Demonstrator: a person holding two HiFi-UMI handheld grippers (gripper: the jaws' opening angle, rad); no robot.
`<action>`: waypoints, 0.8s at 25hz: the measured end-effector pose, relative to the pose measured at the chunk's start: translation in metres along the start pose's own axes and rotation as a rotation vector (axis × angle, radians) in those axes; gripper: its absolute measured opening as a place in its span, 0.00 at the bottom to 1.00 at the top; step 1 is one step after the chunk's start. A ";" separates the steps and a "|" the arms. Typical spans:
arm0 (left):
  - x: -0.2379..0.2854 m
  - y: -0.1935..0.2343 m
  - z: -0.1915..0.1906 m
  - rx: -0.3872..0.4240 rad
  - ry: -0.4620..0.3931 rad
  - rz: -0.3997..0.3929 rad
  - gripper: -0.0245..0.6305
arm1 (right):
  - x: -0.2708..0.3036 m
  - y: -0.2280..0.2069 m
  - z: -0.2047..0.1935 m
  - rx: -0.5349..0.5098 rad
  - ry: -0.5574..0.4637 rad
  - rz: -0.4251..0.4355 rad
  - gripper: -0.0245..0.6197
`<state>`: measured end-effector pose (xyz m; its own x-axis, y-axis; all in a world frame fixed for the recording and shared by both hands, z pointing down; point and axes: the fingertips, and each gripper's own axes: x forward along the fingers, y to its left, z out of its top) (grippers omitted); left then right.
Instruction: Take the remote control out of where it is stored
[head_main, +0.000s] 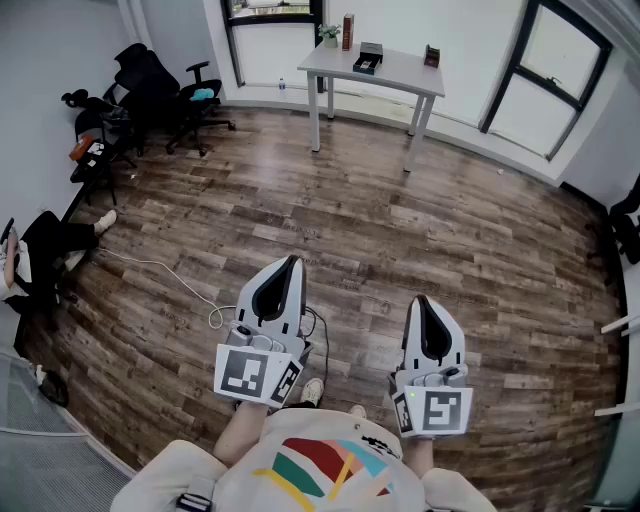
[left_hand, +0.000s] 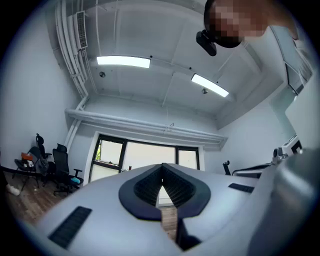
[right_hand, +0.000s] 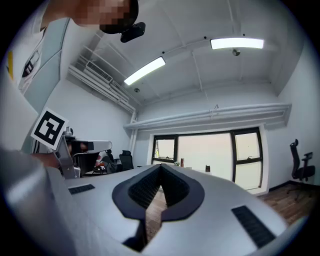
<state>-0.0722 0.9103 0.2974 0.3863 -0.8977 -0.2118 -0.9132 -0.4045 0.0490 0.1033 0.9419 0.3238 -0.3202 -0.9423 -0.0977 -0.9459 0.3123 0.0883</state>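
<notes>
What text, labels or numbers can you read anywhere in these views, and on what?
None can be read.
Marker cubes on the left gripper and right gripper: black-and-white square patterns, no letters.
Shirt: small dark print beside the coloured graphic, too small to read.
Things on the white table: too small to read.

The floor (head_main: 400, 230) is laid in brown, grained wood planks, and a dull sheen is seen on it near the windows. The left tongs (head_main: 289, 262) and right tongs (head_main: 419, 300) are shelled in smooth, matt pale-grey plastic. Their pads (left_hand: 149, 188) are faced with black ribbed material. The counter (head_main: 400, 70) is finished smooth and white.
</notes>
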 end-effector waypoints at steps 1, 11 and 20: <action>0.002 0.005 0.000 -0.002 -0.001 0.001 0.05 | 0.005 0.002 0.001 -0.002 0.000 0.001 0.04; 0.002 0.069 -0.002 -0.023 -0.017 0.020 0.05 | 0.042 0.039 0.004 -0.033 -0.013 0.003 0.04; 0.022 0.105 -0.015 -0.050 0.004 -0.037 0.05 | 0.058 0.046 -0.013 0.003 0.029 -0.087 0.04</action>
<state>-0.1578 0.8456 0.3123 0.4203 -0.8826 -0.2108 -0.8907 -0.4456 0.0900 0.0423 0.9003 0.3356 -0.2356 -0.9689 -0.0756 -0.9701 0.2299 0.0775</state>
